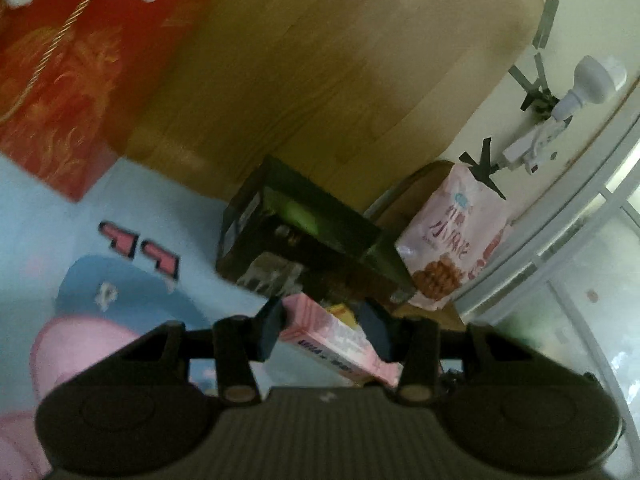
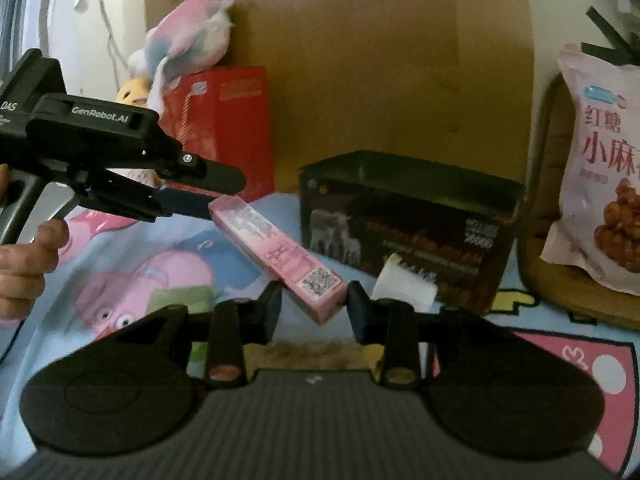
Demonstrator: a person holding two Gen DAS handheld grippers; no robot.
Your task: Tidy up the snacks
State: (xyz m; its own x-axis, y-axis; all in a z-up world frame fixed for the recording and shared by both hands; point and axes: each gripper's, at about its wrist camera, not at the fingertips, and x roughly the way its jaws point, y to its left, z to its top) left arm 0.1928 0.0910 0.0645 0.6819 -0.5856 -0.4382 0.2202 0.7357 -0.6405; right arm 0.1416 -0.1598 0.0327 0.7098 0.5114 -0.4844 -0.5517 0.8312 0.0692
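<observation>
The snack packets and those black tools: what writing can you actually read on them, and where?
"GenRobot.AI": on the left gripper.
"DAS": at that gripper's rear edge.
"红糖" and "小麻": on the pink snack bag; its last character is cut off.
Pink box, dark box, red bag: print too blurred to read.

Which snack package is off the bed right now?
The long pink box: the left gripper holds it up. The dark box and pink bag aren't gripped.
</observation>
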